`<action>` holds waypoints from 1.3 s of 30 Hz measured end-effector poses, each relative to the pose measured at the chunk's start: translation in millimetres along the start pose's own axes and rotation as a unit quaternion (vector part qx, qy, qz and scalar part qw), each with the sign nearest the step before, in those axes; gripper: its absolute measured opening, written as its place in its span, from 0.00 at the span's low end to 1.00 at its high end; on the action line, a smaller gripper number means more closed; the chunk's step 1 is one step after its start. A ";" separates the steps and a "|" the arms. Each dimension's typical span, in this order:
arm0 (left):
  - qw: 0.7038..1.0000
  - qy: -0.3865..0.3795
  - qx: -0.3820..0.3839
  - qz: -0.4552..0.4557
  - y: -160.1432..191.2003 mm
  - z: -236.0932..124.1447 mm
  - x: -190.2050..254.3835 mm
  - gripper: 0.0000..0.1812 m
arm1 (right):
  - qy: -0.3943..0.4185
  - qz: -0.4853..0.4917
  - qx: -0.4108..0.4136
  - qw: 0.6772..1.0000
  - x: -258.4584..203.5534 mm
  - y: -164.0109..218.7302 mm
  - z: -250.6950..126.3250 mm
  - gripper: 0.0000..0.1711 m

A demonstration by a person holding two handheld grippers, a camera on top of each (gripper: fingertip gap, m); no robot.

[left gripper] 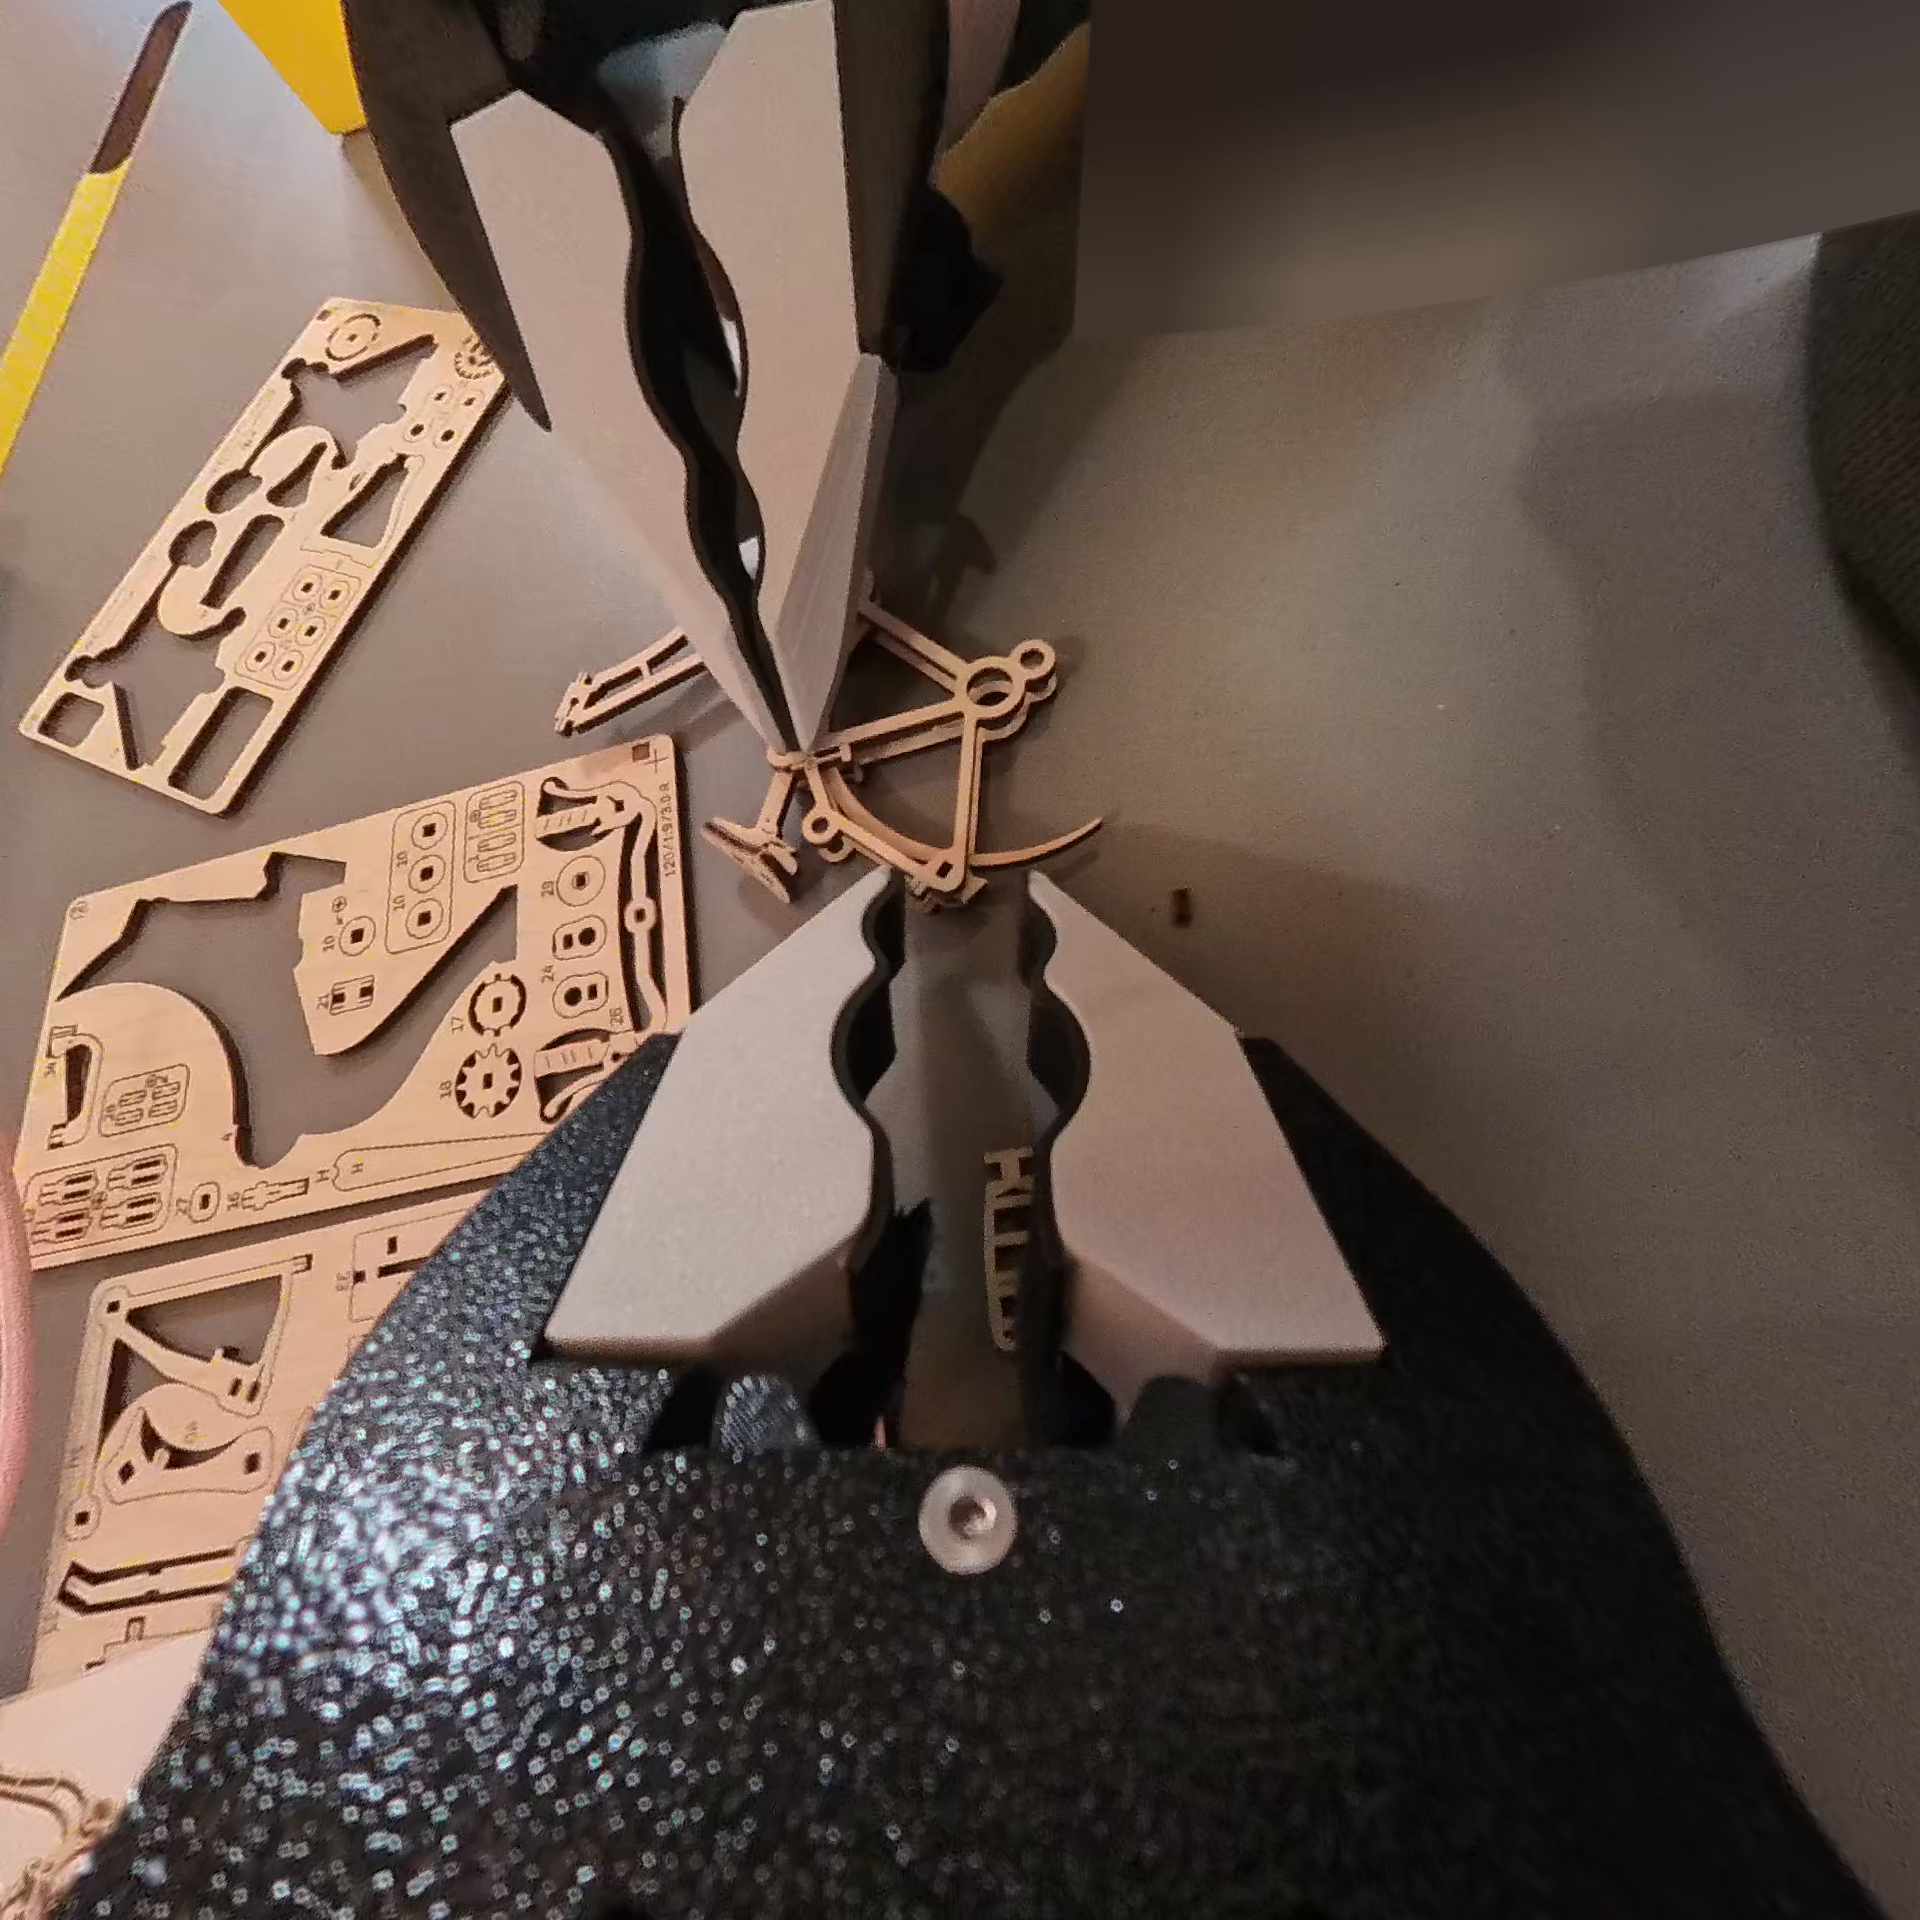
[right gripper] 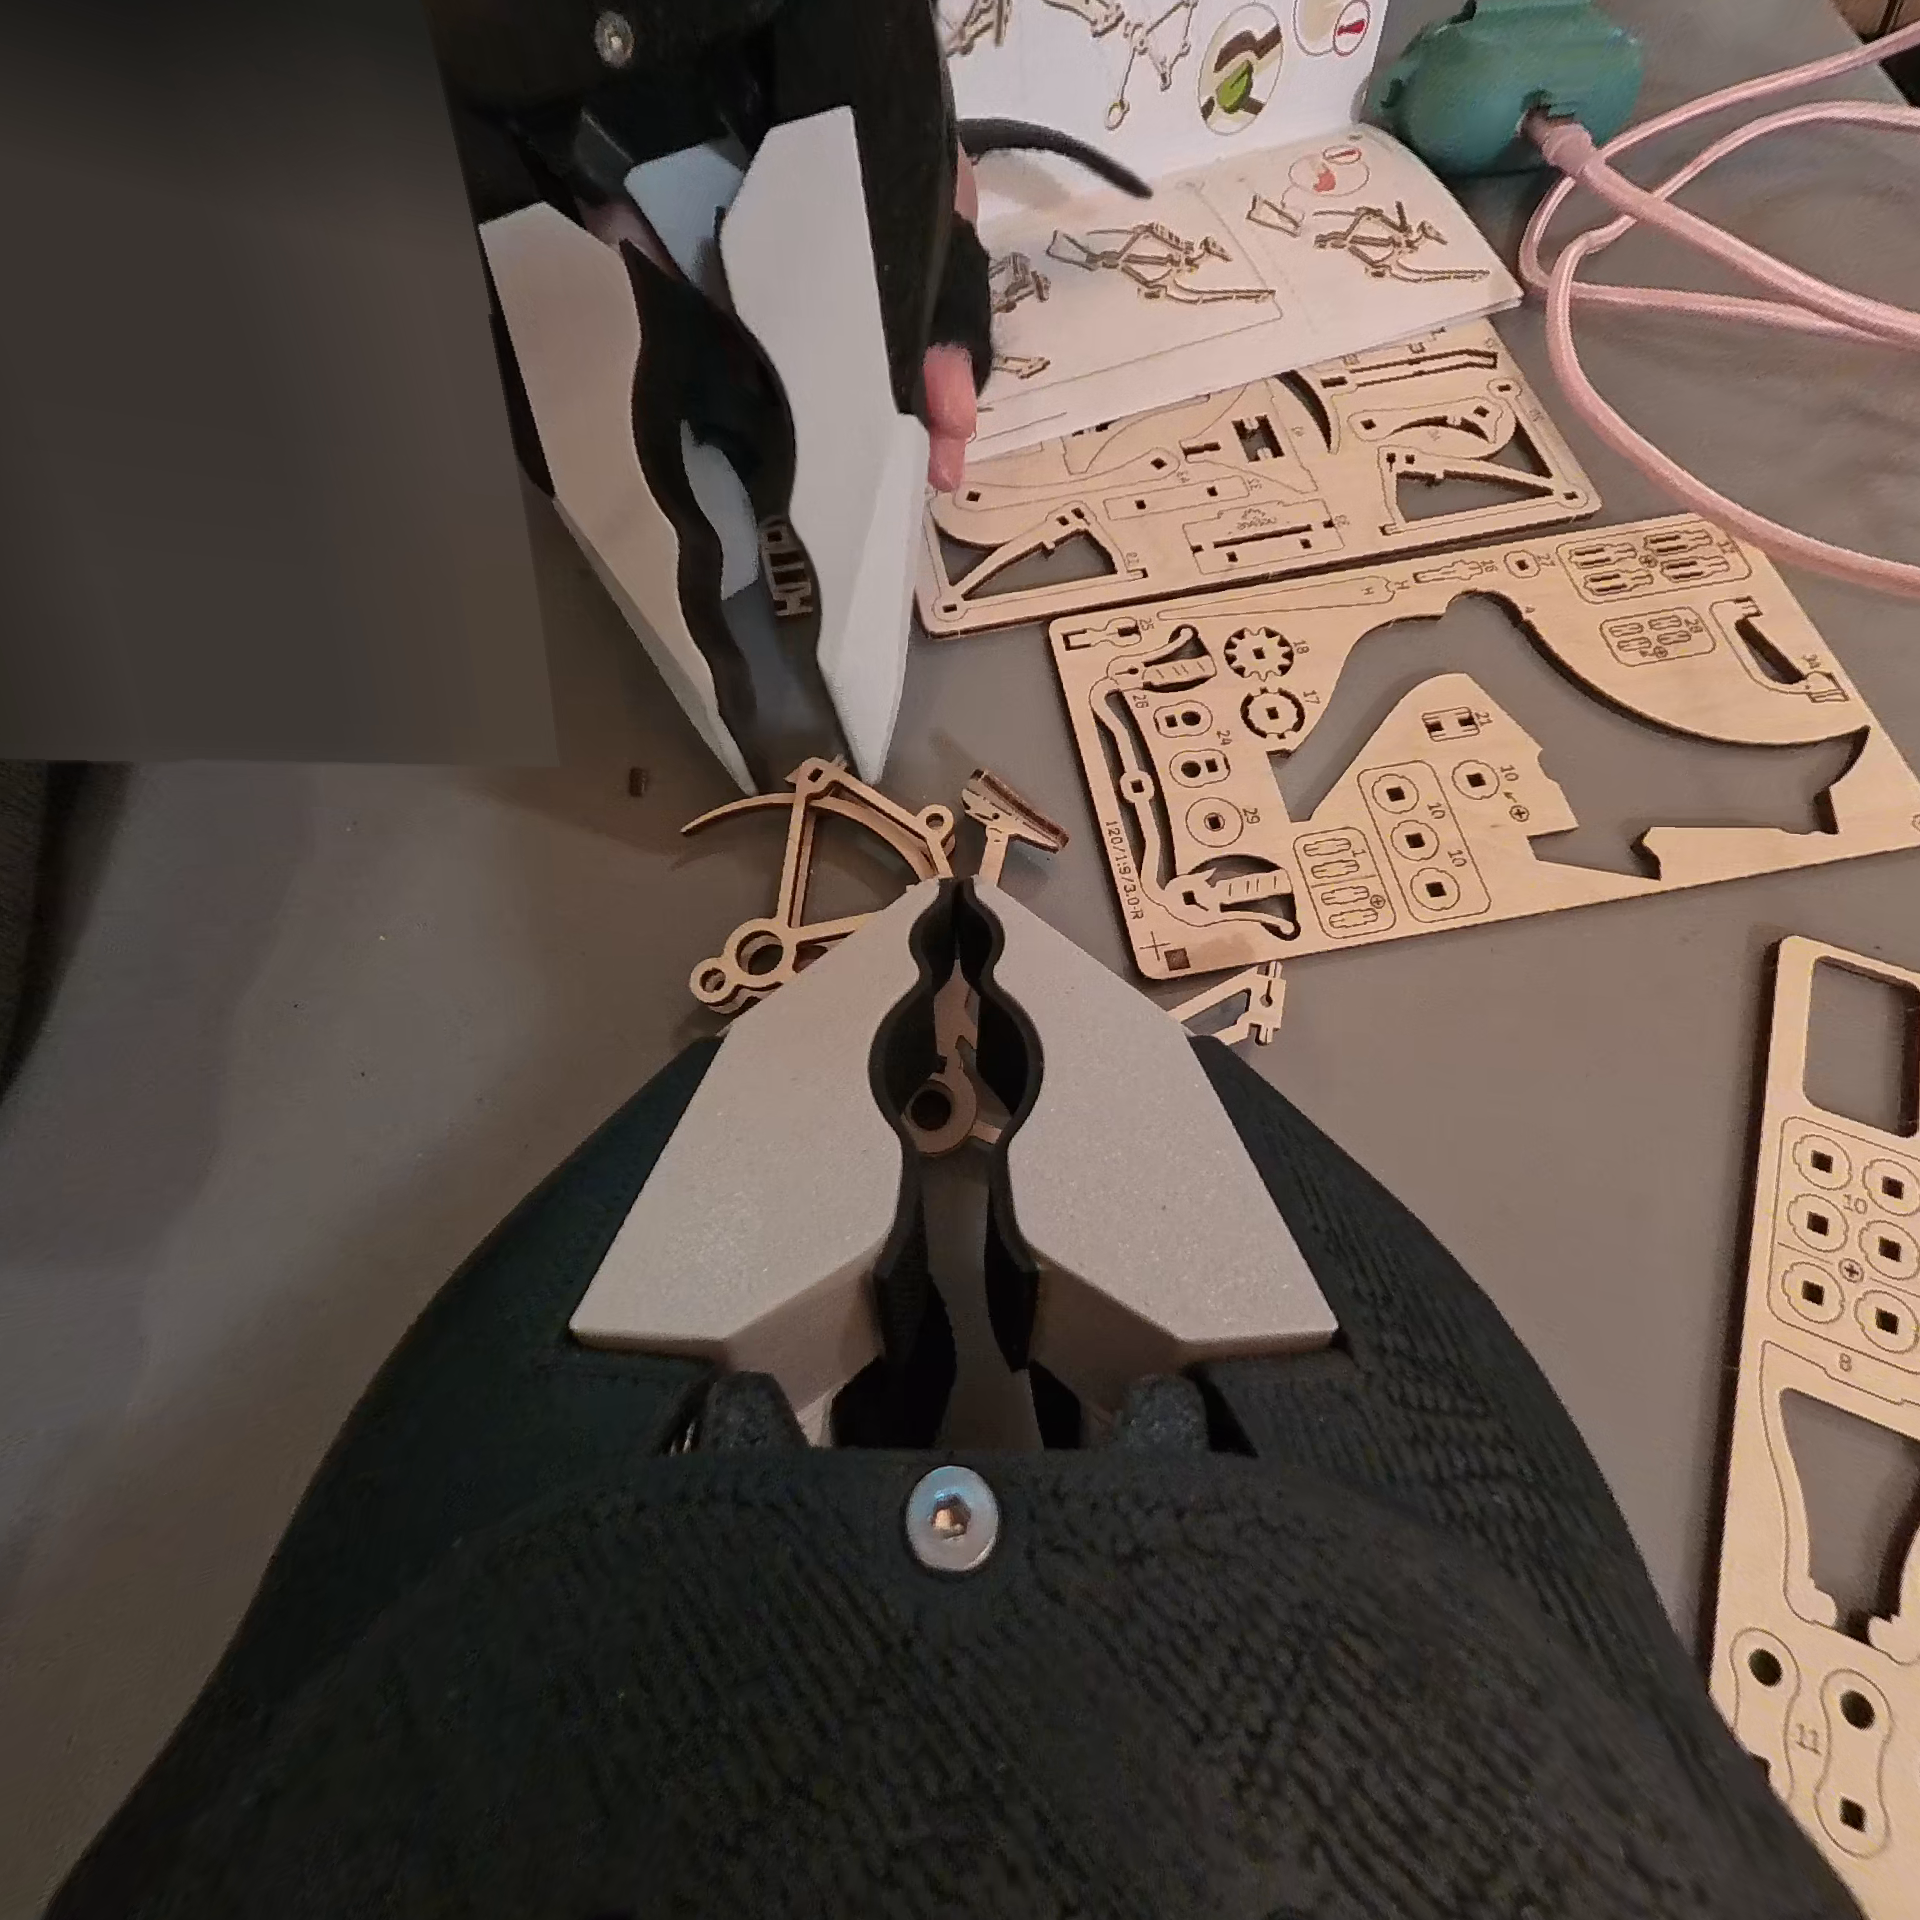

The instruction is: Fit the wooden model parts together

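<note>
A thin wooden model frame [left gripper: 992, 688] of struts, rings and a curved blade lies on the grey table between both grippers. My right gripper [right gripper: 956, 888] is shut on one end of it, and a ringed wooden piece [right gripper: 935, 1112] shows between its fingers. In the left wrist view the right gripper [left gripper: 800, 740] comes down from the top and pinches the joint where the struts meet. My left gripper [left gripper: 961, 883] is open, with its tips on either side of the frame's far corner. It also shows in the right wrist view [right gripper: 812, 779], where the frame [right gripper: 764, 951] lies flat.
Laser-cut plywood sheets lie beside the model [left gripper: 364, 987] [left gripper: 260, 540] [right gripper: 1455, 779] [right gripper: 1247, 499] [right gripper: 1818, 1351]. A loose ladder-like piece [right gripper: 1236, 1003] lies close by. An instruction booklet [right gripper: 1247, 260], a teal object [right gripper: 1507, 83] and a pink cable [right gripper: 1662, 312] lie at the back. A gloved hand [right gripper: 951, 416] holds the left gripper. The grippers' ends are close to 4 centimeters from one another. The right tips stand about 15 centimeters off the model [right gripper: 1818, 1351]. The left camera catches it too, in the left wrist view [left gripper: 349, 565].
</note>
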State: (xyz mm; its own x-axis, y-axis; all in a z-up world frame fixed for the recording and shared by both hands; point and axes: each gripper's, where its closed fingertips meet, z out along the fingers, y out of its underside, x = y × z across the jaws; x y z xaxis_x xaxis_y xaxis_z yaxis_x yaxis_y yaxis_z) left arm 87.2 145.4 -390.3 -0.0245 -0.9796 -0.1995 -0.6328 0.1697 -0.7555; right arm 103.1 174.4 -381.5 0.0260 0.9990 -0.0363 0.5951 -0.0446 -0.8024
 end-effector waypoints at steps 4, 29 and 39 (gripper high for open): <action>1.000 -0.009 -0.002 0.003 0.3 0.2 -1.7 0.07 | 0.000 -0.001 0.000 1.000 0.0 0.1 0.0 0.00; 0.999 -0.002 0.008 -0.036 -0.1 0.8 -1.8 0.07 | 0.001 -0.011 0.008 1.000 1.1 -0.6 0.6 0.00; 0.999 0.001 0.009 -0.049 0.0 0.9 -1.6 0.07 | 0.000 -0.009 0.010 1.000 1.0 -0.7 0.6 0.00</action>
State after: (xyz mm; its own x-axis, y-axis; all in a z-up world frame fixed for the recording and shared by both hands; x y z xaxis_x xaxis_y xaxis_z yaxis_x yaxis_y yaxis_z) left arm 87.9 147.1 -390.5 0.0346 -0.9918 -0.1234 -0.6187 0.0756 -0.7819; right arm 102.3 175.4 -381.3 0.0147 0.9997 -0.0217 0.5785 -0.0262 -0.8153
